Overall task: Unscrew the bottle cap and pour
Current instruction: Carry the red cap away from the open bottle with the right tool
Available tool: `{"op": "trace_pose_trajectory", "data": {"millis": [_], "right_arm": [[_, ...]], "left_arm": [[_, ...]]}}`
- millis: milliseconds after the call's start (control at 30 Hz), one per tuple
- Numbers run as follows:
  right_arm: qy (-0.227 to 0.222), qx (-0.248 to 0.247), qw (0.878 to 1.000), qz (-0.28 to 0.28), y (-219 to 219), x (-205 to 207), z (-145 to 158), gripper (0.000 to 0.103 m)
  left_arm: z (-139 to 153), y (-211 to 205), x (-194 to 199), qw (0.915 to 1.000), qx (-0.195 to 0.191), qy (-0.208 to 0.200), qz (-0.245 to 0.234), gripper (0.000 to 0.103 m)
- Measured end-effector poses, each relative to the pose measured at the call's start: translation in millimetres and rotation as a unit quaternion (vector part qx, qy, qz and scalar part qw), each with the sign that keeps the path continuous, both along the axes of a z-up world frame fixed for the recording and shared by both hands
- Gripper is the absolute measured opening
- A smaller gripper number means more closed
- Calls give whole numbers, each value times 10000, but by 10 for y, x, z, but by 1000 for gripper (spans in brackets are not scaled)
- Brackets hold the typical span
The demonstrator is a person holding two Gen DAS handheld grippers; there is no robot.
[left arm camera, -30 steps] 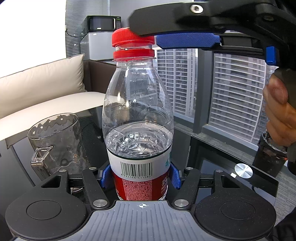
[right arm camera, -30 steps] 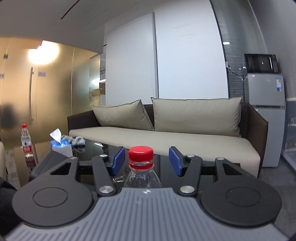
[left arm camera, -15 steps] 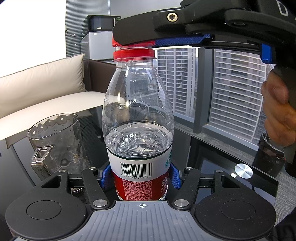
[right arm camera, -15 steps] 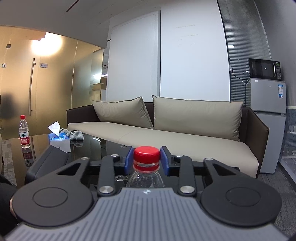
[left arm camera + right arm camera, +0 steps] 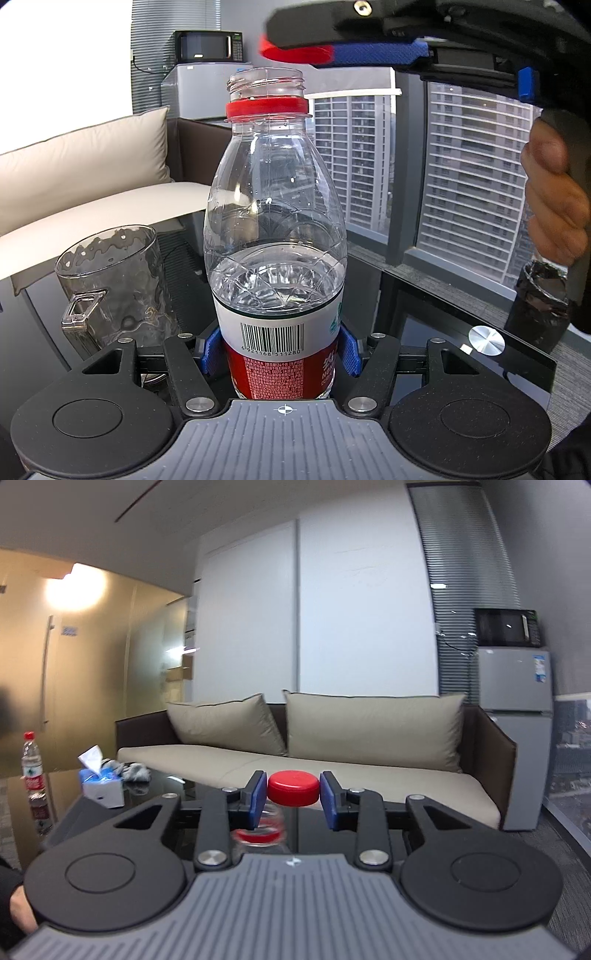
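Pinching light rigid cap point(image 5: 293, 788) in right claw point(image 5: 293, 801); left claw point(image 5: 279, 352) squeezing thin, slippery, half-full bottle point(image 5: 275, 236) low at label.

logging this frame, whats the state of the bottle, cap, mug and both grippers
bottle: upright, open, about half full
red cap: off, lifted above the neck
red ring: on the neck
glass mug: upright, looks empty
left gripper: shut on the bottle
right gripper: shut on the red cap
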State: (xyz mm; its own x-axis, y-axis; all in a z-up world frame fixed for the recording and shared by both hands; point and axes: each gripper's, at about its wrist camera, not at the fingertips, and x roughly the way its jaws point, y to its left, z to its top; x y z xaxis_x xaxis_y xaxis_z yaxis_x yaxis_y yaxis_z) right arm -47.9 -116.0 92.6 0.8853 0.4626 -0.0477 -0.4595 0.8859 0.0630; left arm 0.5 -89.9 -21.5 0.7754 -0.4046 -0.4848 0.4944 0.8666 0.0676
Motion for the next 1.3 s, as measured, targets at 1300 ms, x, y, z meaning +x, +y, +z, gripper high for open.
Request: {"op": "trace_pose_trajectory", "data": {"millis": [1300], "right_arm": [[1860,-644,9772,-796,-73,619,-757,33]], "left_arm": [[28,61,24,10000,-12,43,0,57]]}}
